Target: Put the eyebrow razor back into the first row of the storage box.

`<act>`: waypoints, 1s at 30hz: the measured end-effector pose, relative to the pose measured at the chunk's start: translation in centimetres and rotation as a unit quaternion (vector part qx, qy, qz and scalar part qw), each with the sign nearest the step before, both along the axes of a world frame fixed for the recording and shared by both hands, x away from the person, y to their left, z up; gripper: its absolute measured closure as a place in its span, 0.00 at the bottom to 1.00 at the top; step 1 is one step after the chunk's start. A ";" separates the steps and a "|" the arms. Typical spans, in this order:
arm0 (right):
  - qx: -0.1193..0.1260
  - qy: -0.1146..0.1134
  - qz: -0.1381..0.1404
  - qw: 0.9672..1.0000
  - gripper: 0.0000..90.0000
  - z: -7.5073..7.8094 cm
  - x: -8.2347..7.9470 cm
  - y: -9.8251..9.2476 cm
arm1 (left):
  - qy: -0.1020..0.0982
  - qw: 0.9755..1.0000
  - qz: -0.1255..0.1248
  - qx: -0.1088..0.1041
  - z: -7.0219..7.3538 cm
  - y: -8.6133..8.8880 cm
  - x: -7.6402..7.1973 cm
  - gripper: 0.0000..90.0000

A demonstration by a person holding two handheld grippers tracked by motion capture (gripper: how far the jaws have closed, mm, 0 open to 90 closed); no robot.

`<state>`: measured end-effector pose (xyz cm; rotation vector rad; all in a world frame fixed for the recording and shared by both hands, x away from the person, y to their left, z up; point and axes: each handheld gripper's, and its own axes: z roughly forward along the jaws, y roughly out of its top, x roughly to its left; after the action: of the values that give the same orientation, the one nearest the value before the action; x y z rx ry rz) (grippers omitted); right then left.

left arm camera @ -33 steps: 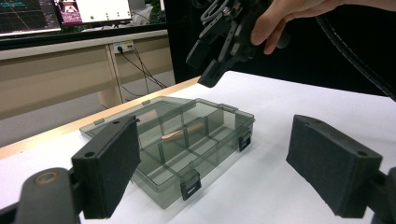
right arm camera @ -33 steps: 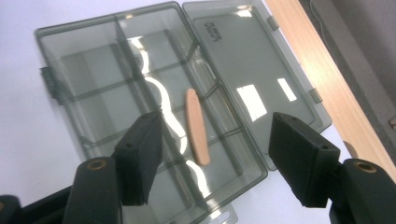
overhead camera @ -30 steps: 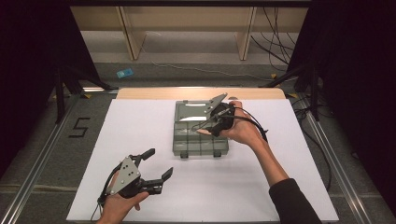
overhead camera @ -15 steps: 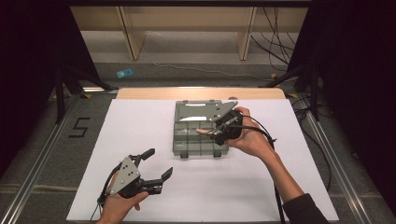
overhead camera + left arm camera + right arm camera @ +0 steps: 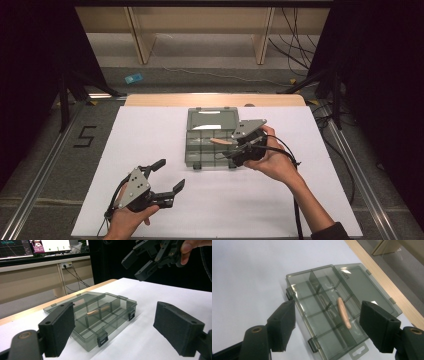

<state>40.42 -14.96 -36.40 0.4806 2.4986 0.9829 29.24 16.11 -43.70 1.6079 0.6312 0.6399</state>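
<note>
A smoke-grey see-through plastic compartment box [image 5: 212,141] is seen lying open on the white tabletop sheet [image 5: 150,130], towards the far middle, lid folded flat towards the wooden table edge [image 5: 215,99]. Inside, a slim pale-wood, peg-like stick [image 5: 343,312] is laid across a divider btwn the inner compartments, roughly mid-box; it is also picked out in the high view [image 5: 223,142] & through the wall in the left gripper view [image 5: 96,312]. Black latches [image 5: 102,338] are shown hanging at the box's near wall.

Right gripper [image 5: 239,150] is held just at the box's right side, above it, w/ grey plate on top. Its jaws have just been opening & are now spread wide apart; nothing is between them, the stick lying untouched in the box below, as viewed in the right gripper view [image 5: 325,325]. From the left gripper view it is seen raised over the far right of the sheet [image 5: 140,262].

Left gripper [image 5: 170,177] is held low at the near left of the sheet, well apart from the box. Jaws are parted wide, nothing gripped [image 5: 115,332].
</note>
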 end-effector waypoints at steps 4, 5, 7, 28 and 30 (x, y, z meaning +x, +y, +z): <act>0.012 0.001 -0.004 1.000 0.33 -0.3 -0.6 -0.5 | 0.002 1.000 0.002 0.002 0.0 0.1 0.0 0.18; 0.016 0.005 -0.004 1.000 0.33 -0.4 -0.7 -0.6 | 0.000 1.000 0.000 0.000 0.0 0.0 0.0 0.18; 0.027 0.007 -0.006 1.000 0.33 -0.6 -1.0 -0.9 | 0.000 1.000 0.000 0.002 0.0 0.0 0.0 0.18; 0.087 0.009 -0.025 0.996 0.31 -1.9 -3.4 -1.9 | 0.000 1.000 -0.002 -0.001 0.1 0.0 0.0 0.18; 0.094 0.014 -0.022 0.995 0.31 -2.0 -3.6 -1.9 | -0.002 1.000 -0.003 -0.004 0.0 0.0 0.0 0.18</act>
<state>36.80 -16.84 -38.38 0.6068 2.4203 1.2079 29.27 16.13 -43.66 1.6009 0.6263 0.6357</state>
